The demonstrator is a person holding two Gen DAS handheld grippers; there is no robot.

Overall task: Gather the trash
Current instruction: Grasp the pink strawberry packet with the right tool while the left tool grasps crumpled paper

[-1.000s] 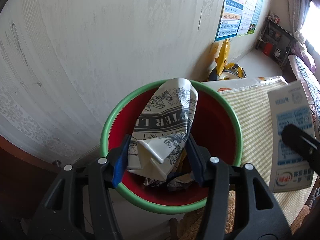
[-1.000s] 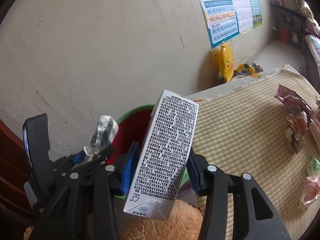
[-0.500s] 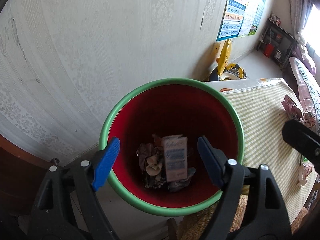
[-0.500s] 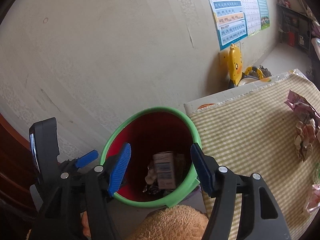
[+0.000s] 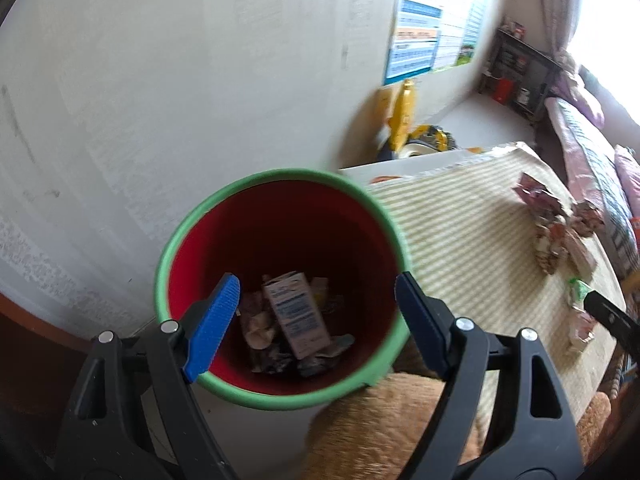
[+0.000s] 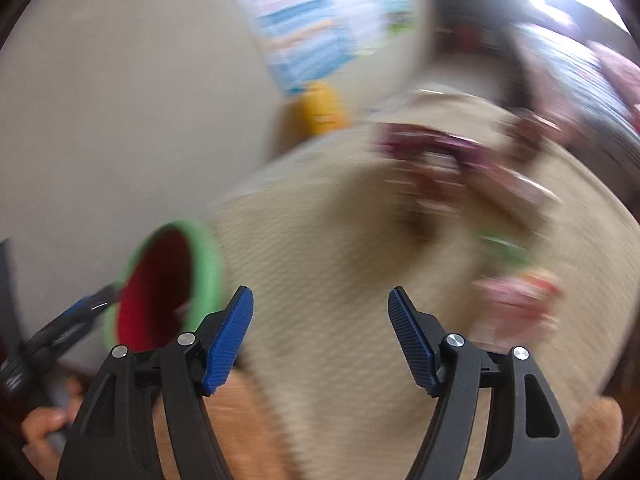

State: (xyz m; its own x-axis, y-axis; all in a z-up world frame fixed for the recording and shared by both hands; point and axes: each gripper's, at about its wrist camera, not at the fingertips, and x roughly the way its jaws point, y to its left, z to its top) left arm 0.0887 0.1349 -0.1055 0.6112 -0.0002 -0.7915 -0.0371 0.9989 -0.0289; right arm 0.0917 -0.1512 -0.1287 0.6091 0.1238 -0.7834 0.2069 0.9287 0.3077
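The bin (image 5: 280,280), red inside with a green rim, stands against the wall at the end of the worktop (image 5: 460,248), so that rubbish lifted off the checked cloth needs only a short carry to reach it. The left gripper (image 5: 316,300) hangs over the bin's mouth with its blue pads spread wide and nothing between them; that placement suits dropping things straight down. At the bottom of the bin lies a carton (image 5: 296,314) on crumpled papers, so part of the collecting looks done. The right gripper (image 6: 320,336) is likewise wide open and empty, and points out over the worktop (image 6: 320,248), with the bin (image 6: 160,288) off to its left. That view is heavily blurred, so details there are unsure, but wrappers (image 6: 440,168) and another piece (image 6: 516,300) show as smears on the cloth. The left view shows them more sharply: crumpled wrappers (image 5: 556,236) well apart from the bin, and smaller scraps (image 5: 580,308) nearer the worktop's edge. Those pieces are probably the next to fetch, the right gripper being nearer to them.
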